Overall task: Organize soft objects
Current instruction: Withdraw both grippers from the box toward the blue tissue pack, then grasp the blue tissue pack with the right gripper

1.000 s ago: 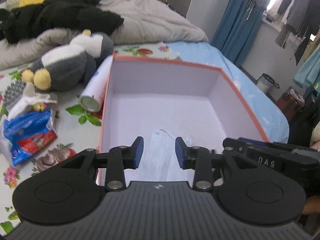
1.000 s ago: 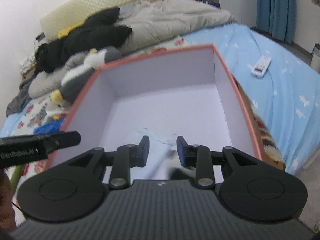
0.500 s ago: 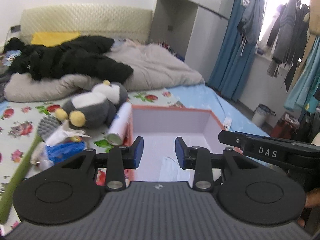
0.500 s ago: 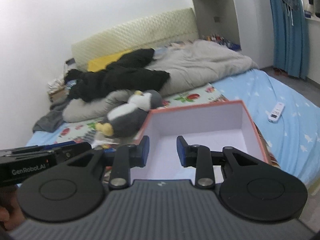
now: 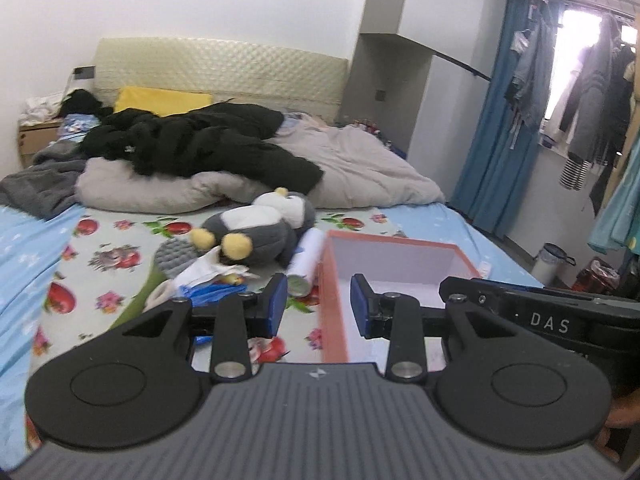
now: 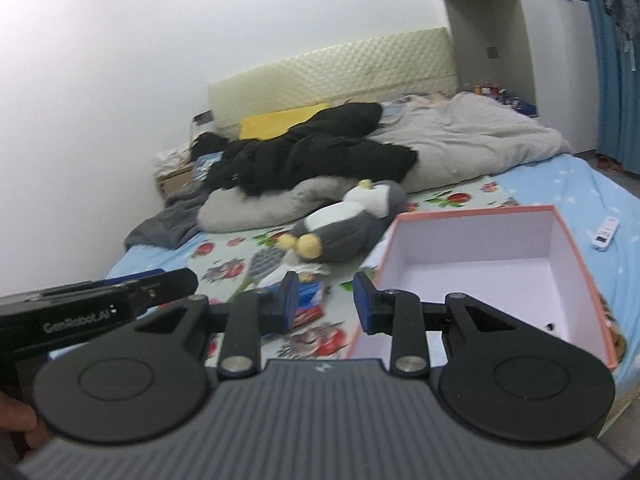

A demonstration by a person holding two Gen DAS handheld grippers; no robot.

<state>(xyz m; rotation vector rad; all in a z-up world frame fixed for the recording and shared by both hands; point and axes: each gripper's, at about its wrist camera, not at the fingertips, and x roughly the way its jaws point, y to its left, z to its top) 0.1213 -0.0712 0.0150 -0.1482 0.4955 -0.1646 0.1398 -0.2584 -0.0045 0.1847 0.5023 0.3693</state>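
Both grippers are shown raised and drawn back from the pink box (image 6: 480,272). The left gripper (image 5: 319,307) and right gripper (image 6: 326,303) are held with fingers apart, nothing between them. The plush penguin (image 5: 256,228), beside the box, is judged the next pick.

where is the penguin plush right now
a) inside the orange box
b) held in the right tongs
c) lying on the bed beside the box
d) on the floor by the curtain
c: the penguin plush lies on the flowered sheet of the bed, outside the orange box, and neither pair of tongs holds anything.
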